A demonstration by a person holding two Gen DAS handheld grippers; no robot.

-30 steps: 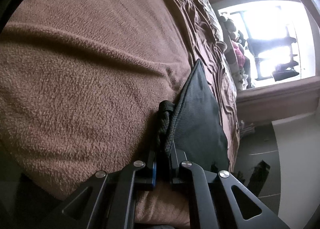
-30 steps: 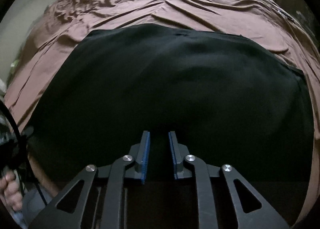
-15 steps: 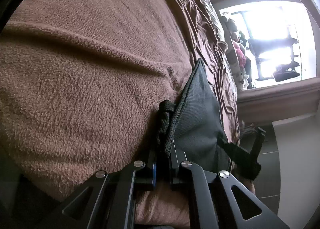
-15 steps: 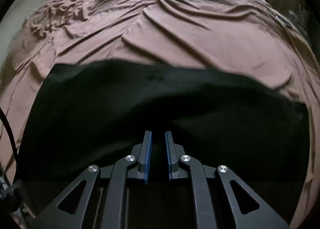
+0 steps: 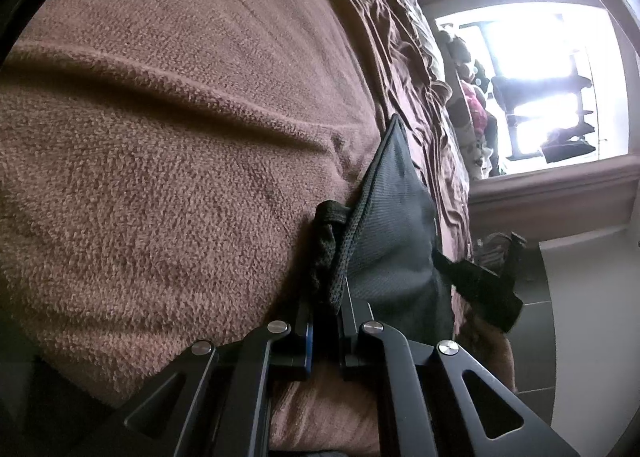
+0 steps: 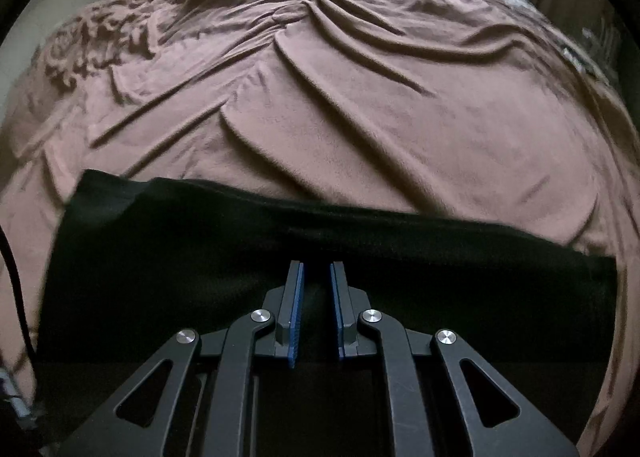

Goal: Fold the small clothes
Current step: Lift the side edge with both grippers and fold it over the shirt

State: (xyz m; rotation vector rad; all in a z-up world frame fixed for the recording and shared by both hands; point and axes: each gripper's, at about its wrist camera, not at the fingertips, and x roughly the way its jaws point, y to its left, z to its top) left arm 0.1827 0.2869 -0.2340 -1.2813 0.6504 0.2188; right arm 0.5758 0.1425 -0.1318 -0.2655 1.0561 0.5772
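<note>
On the brown bed (image 6: 340,117) the black cloth (image 6: 200,257) is lying crosswise along the lower frame, the left hand-held gripper (image 5: 326,317) pinching its corner, the right hand-held gripper (image 6: 317,297) nearly closed over its middle, apparently gripping nothing.

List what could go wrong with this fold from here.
1. The left gripper pinches only a bunched corner of the black garment; a tug could pull it free.
2. The right gripper has a visible gap between its pads, so its hold looks doubtful.
3. The brown blanket is deeply wrinkled, so the fold may lie uneven.
</note>
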